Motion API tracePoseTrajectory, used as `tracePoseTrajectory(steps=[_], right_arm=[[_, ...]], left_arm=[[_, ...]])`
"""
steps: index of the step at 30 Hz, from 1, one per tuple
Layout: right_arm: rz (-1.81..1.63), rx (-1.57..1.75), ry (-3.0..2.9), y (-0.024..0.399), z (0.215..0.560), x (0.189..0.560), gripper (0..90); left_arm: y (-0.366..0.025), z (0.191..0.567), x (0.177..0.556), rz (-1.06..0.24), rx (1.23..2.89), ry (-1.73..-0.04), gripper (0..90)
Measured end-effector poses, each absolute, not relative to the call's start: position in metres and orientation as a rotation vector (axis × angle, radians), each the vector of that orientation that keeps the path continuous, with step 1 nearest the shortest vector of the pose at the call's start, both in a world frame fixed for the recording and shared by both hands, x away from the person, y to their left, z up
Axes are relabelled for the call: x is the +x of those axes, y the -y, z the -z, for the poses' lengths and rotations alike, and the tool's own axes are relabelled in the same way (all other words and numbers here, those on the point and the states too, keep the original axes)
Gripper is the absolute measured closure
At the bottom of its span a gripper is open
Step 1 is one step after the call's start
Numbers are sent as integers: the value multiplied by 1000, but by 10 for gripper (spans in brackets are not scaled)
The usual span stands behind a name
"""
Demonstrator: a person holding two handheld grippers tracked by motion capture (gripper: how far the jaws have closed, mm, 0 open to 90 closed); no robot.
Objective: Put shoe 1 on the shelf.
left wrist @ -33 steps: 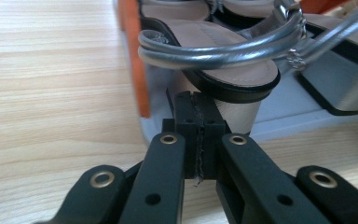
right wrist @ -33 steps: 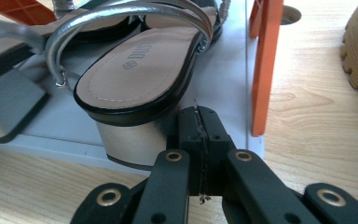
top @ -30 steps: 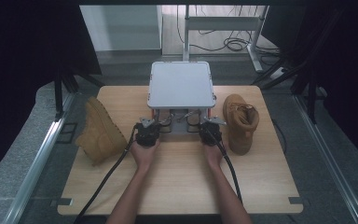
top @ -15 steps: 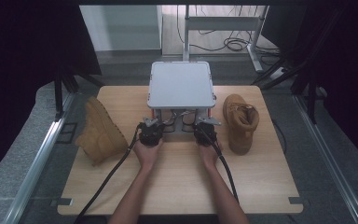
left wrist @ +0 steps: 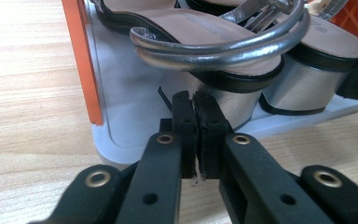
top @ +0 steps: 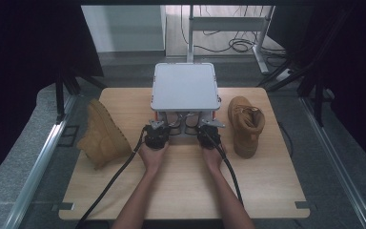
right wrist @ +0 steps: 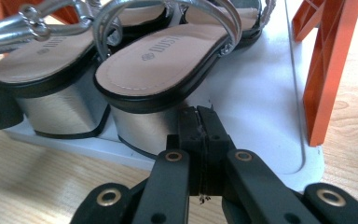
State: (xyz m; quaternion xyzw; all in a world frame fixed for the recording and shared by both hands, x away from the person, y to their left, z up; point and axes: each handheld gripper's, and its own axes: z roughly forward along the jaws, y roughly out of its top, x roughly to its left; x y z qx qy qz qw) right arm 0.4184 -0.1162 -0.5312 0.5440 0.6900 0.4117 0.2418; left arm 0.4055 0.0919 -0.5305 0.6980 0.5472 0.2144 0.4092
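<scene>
A small shoe rack (top: 186, 86) with a grey top and orange side posts (left wrist: 81, 60) stands at the table's middle back. Silver block-heel sandals (left wrist: 223, 28) sit on its white lower shelf (right wrist: 261, 107). My left gripper (top: 158, 126) rests at the shelf's front left. Its jaws have just been opening by a hair: the fingertips (left wrist: 195, 100) show a thin slit with nothing in it, right in front of a silver heel (left wrist: 233, 98). My right gripper (top: 208, 128) sits at the front right, shut and empty, its tips (right wrist: 198, 112) against the other sandal's heel (right wrist: 140, 123).
A tan boot (top: 102, 136) lies on its side at the table's left, and another (top: 245, 124) stands upright to the right of the rack. Bare wooden table (top: 181, 191) stretches in front of my hands. Black cables trail back from both grippers.
My right gripper has edged slightly left along the front of the rack. My left gripper has stayed where it was.
</scene>
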Motion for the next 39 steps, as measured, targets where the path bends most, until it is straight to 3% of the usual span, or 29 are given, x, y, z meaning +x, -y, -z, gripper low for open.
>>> tracePoseTrajectory(steps=[7, 12, 14, 18, 24, 39], right_arm=[[-1165, 1448, -1892, 127, 516, 405, 883], [-1213, 1395, -1928, 137, 507, 382, 849], [-1228, 1378, -1948, 141, 504, 374, 805], [-1234, 1341, -2000, 149, 497, 354, 578], [-1254, 1322, -2047, 163, 494, 331, 419], [-1240, 1262, -2154, 179, 510, 293, 330]], left_arm=[[-103, 516, 390, -544, 1746, -1330, 847], [-110, 504, 370, -516, 1762, -1280, 774], [-112, 500, 362, -503, 1774, -1258, 725], [-115, 495, 347, -487, 1812, -1210, 574], [-127, 495, 321, -444, 1874, -1167, 466], [-156, 502, 286, -413, 1929, -1147, 415]])
